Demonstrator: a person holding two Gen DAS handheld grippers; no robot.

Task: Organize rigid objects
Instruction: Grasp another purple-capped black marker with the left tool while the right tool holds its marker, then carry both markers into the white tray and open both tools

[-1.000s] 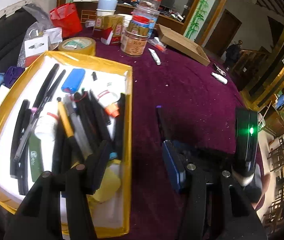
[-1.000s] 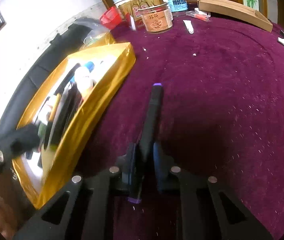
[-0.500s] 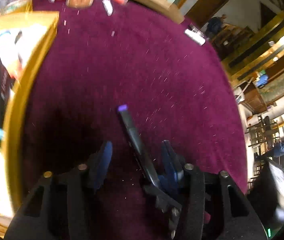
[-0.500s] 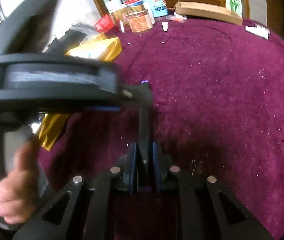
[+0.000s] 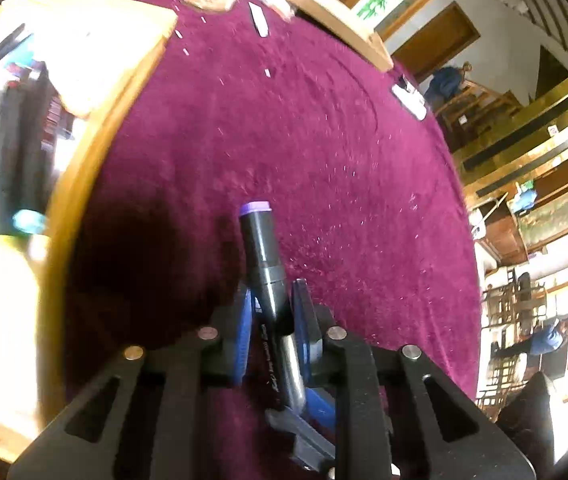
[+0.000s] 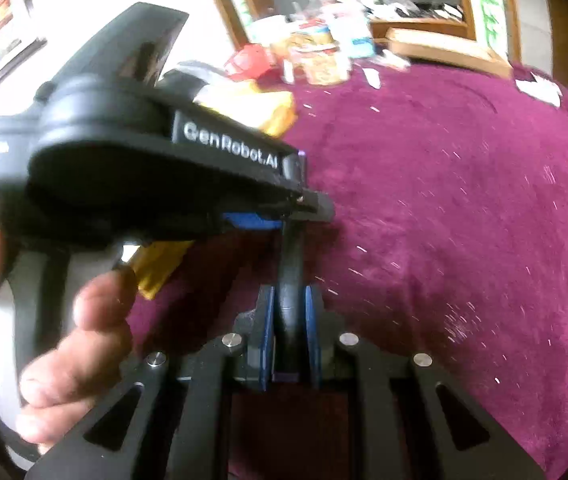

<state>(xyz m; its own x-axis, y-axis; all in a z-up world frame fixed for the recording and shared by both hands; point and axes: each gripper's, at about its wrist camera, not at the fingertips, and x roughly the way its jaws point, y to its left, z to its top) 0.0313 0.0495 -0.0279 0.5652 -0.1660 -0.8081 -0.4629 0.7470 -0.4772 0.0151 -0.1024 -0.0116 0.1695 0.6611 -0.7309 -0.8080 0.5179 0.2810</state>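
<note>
- Marker (image 5: 261, 264) — black barrel, purple end cap — held clear above the maroon worktop (image 5: 324, 152), near its edge by the gold box (image 5: 83, 168) of pens.
- Left tongs (image 5: 271, 312) have just been closing and now clamp the barrel below the cap; right tongs (image 6: 288, 332) clamp its rear end.
- Likely light, stiff, a bit slick — grip mid-barrel, not the cap.
- Long axis runs away from both cameras, purple end toward the far edge.

Two hand-held grippers, left (image 5: 271, 308) and right (image 6: 288, 320), share one black marker (image 5: 261, 248) over one maroon-clothed desk (image 5: 324, 160); one gold tray (image 5: 95, 128), one wooden box (image 5: 336, 24), one hand (image 6: 63, 320) visible.
</note>
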